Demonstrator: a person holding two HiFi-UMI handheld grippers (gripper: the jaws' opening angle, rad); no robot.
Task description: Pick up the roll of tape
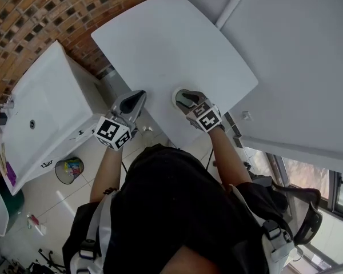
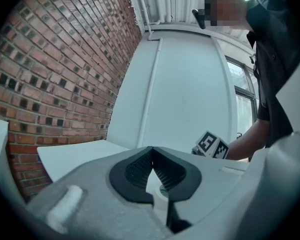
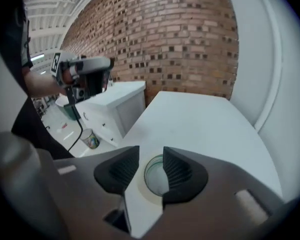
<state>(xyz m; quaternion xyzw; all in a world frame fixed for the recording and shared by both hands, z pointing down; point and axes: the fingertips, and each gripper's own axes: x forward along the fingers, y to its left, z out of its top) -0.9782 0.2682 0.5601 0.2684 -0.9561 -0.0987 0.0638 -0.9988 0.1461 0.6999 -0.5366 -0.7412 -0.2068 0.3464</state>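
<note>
The roll of tape (image 1: 175,96), a whitish ring with a greenish inside, lies flat near the front edge of the white table (image 1: 177,44). My right gripper (image 1: 187,99) points down over it. In the right gripper view that gripper (image 3: 151,154) is open; the roll (image 3: 141,190) lies below the gap, partly hidden by the right-hand pad, and no pad presses on it. My left gripper (image 1: 138,99) hangs level at the table's edge to the left. Seen in its own view, the left gripper (image 2: 151,149) is shut and holds nothing.
A white counter with a sink (image 1: 46,113) stands to the left, against a brick wall (image 1: 23,16). A small bin (image 1: 68,170) sits on the floor below it. White wall panels (image 1: 297,50) rise behind the table. The person's body fills the lower head view.
</note>
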